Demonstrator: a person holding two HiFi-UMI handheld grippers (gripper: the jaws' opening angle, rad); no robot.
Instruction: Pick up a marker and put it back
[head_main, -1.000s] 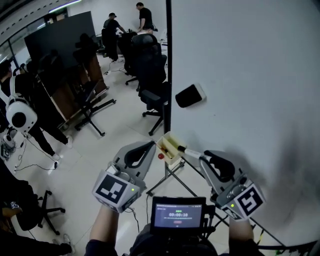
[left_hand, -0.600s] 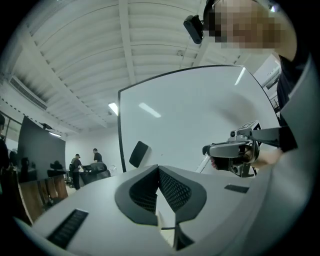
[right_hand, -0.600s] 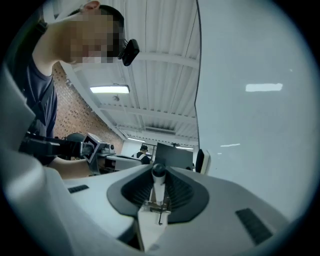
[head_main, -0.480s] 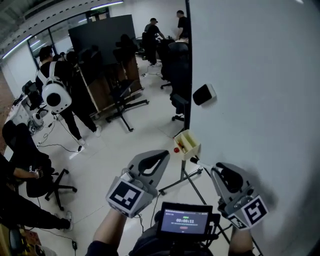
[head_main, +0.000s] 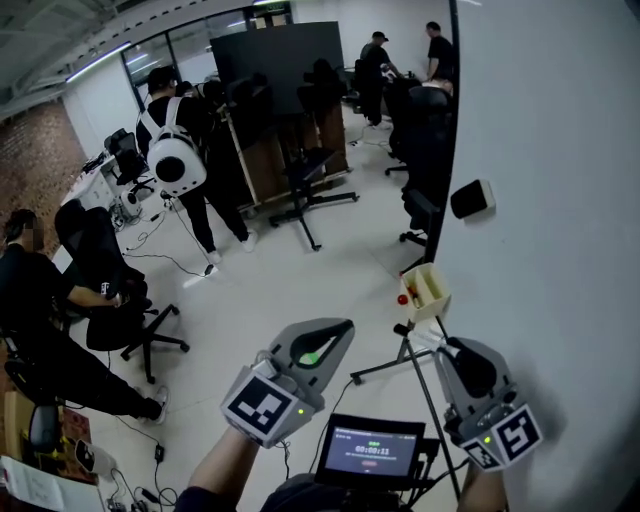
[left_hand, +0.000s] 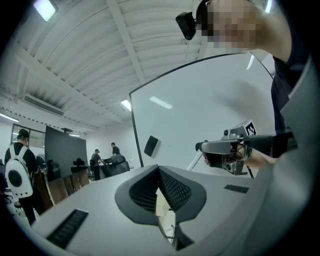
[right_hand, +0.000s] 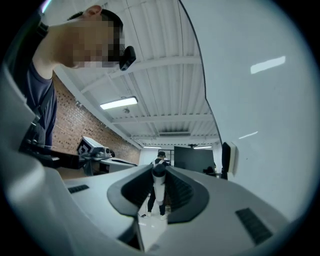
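As the marker leaves its tray, the pick-up looks done

Since the view has swung leftward over the past second, far more of the pale office floor (head_main: 250, 290) now shows at the left, with people (head_main: 190, 170) standing and sitting far from the work. Next to the right and near the camera, the grey left gripper (head_main: 338, 330) has its jaws closed tip to tip with nothing between them, and it plays no part. Beyond it, the small cream box-shaped tray (head_main: 432, 292) hangs at the left edge of the big white whiteboard (head_main: 560, 230). A second ago the black cap of the white-barrelled marker (head_main: 418, 335) lay right at that tray. Now the marker sits nearer, clearly apart from the tray. The grey right gripper (head_main: 446, 348) clamps the barrel between its pads, with the cap pointing away toward the tray. Farther up the board clings a black rectangular eraser (head_main: 472, 198). By my reading the marker has been lifted out and drawn back, so the first half is finished. What remains is to carry it forward again and drop it into the tray's open top.
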